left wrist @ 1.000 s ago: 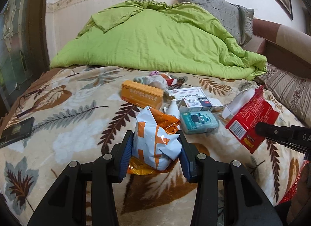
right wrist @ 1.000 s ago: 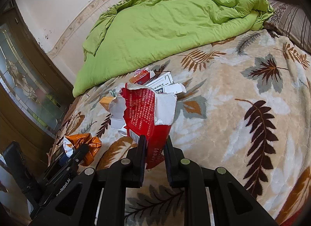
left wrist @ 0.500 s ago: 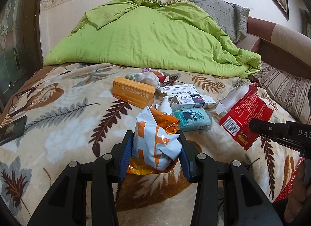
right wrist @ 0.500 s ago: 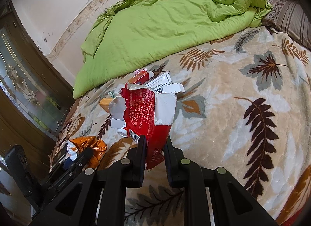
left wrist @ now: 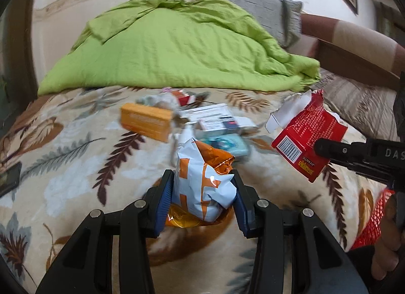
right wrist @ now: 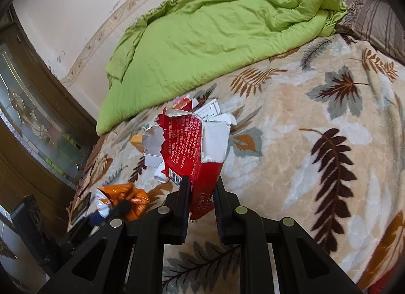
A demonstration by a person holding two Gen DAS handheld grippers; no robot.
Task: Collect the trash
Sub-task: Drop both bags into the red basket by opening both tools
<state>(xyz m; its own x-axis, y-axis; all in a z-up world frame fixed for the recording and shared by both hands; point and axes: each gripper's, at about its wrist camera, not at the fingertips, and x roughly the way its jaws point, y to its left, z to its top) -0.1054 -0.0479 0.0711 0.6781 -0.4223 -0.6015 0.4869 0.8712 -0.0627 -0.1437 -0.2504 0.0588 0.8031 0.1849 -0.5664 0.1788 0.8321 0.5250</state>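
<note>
the left gripper point(left wrist: 202, 192) is clamped on a crumpled white-and-orange snack wrapper point(left wrist: 202, 180), its blue pads pressing the wrapper's two sides and holding it clear of the leaf-patterned blanket point(left wrist: 76, 180). the right gripper point(right wrist: 201, 192) is pinched tight on the bottom corner of a torn red carton point(right wrist: 188, 147), which stands upright above the blanket with its ripped white flaps at the top.

taking the green quilt point(left wrist: 177, 48) as the landmark: the rest of the litter lies in a cluster on the blanket just in front of the quilt's near edge. there is an orange box point(left wrist: 145, 120) on the cluster's left side, a white box with dark print point(left wrist: 215, 116) in the middle, and a teal packet point(left wrist: 227, 143) nearest the held wrapper. this part of the left wrist view is blurred. the red carton hangs to the right of that cluster, well in front of the quilt. a dark flat device point(left wrist: 10, 178) lies far from the quilt, at the blanket's left edge.
</note>
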